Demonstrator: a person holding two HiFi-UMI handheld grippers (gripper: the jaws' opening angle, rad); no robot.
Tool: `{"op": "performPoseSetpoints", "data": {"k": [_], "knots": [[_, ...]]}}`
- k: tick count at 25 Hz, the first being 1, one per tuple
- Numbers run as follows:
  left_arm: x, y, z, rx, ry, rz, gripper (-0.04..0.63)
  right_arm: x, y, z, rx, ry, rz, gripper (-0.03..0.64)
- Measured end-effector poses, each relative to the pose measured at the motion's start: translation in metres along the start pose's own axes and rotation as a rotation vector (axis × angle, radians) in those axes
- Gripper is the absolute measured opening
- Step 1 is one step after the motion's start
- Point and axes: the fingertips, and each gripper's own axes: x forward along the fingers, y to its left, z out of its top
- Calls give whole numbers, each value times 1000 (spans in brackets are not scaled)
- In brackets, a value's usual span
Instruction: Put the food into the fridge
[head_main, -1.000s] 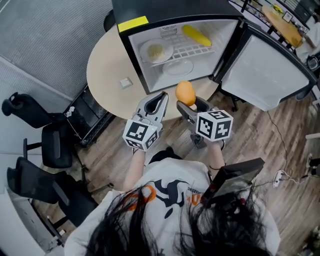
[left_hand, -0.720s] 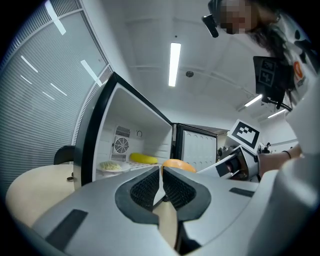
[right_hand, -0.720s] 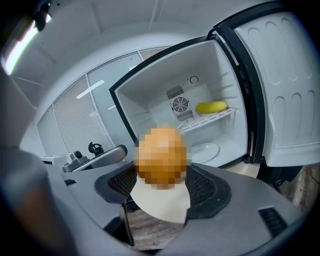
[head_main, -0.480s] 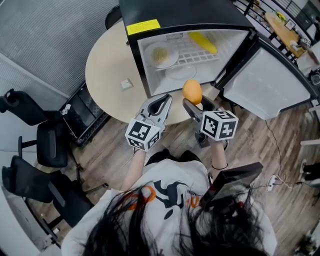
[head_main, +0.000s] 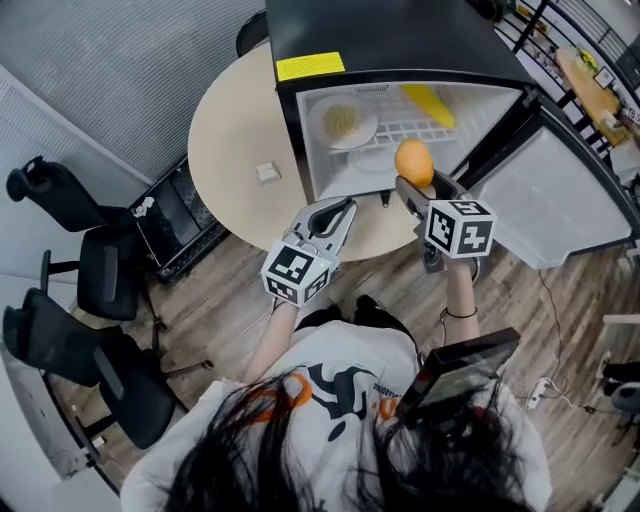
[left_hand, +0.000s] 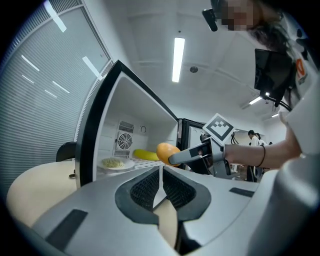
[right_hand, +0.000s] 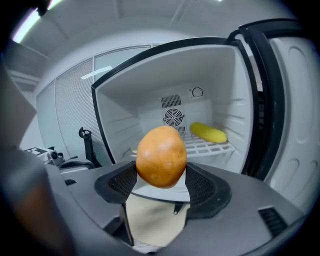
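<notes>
Fridge stands open; right gripper clamps fruit.

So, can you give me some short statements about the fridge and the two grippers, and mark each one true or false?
1. The right gripper holds an orange fruit between its jaws. True.
2. The left gripper is open. False: its jaws are together, with nothing between them.
3. The fridge door is closed. False: it stands open, swung out to the right of the fridge.
4. A yellow corn cob lies on the wire shelf inside the fridge. True.
</notes>
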Motion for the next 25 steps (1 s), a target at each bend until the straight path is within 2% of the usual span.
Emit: {"op": "performPoseSetpoints", "data": {"k": [9, 20, 25], "knots": [[27, 3, 1, -19, 9, 62, 14, 48, -38, 42, -341, 95, -19, 313], [49, 1, -4, -19, 31, 138, 14, 110, -50, 61, -829, 203, 12, 313], [55, -4, -2, -9, 36, 149, 14, 126, -51, 65, -966, 218, 12, 313]]}}
